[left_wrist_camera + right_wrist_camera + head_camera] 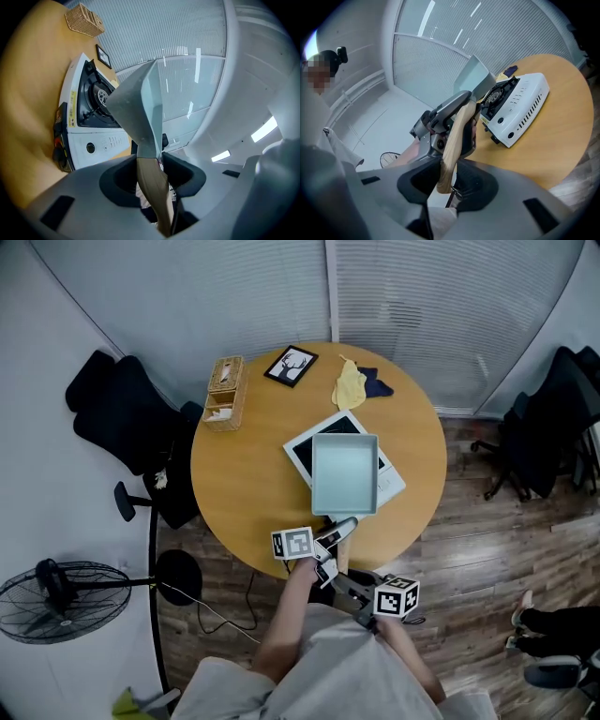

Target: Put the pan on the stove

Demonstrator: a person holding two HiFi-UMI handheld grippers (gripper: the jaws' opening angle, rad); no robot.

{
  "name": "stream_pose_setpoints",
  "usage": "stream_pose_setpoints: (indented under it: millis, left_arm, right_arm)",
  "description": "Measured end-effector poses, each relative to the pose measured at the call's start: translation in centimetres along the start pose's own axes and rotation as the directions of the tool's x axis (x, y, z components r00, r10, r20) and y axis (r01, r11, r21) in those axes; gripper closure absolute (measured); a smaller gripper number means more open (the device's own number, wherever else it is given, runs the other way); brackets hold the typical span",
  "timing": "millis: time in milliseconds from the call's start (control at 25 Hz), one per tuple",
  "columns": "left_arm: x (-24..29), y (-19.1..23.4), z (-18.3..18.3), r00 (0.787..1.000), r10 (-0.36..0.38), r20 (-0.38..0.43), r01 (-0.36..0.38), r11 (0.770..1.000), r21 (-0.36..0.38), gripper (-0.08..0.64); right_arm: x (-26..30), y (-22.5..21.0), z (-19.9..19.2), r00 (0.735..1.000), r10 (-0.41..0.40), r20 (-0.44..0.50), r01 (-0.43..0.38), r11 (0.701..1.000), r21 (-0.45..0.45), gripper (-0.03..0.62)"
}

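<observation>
Left tongs (150,172) and right tongs (447,183) clench the long wooden handle (153,188) of the square pale-green pan (345,474). The pan lies on their far side, above the white tabletop stove (395,486), left tongs nearer.

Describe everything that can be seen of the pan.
The pan is square and deep, pale grey-green, metal by its look, and empty. It has a straight wooden handle. Both grippers clamp that handle: the left gripper nearer the pan's body, the right gripper at the handle's end. The pan is over the white stove on the round table, handle towards the person. Whether it rests on the stove cannot be told.
</observation>
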State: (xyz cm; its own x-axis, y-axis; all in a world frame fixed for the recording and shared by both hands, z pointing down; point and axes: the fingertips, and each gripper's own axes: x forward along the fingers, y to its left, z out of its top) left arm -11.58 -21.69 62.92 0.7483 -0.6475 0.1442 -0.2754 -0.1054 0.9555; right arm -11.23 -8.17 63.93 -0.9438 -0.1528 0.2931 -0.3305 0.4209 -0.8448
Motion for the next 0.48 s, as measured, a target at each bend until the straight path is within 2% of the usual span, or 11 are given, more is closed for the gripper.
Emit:
stream_pose_setpoints:
  millis: [480]
  left_arm:
    - [1.2, 2.5, 3.8, 0.994, -0.029, -0.108, 0.024, 0.998, -0.051, 0.393]
  right_arm:
    - [4.0, -1.2, 3.3, 0.992, -0.067, 0.11, 0.061, 0.997, 0.053, 0.477]
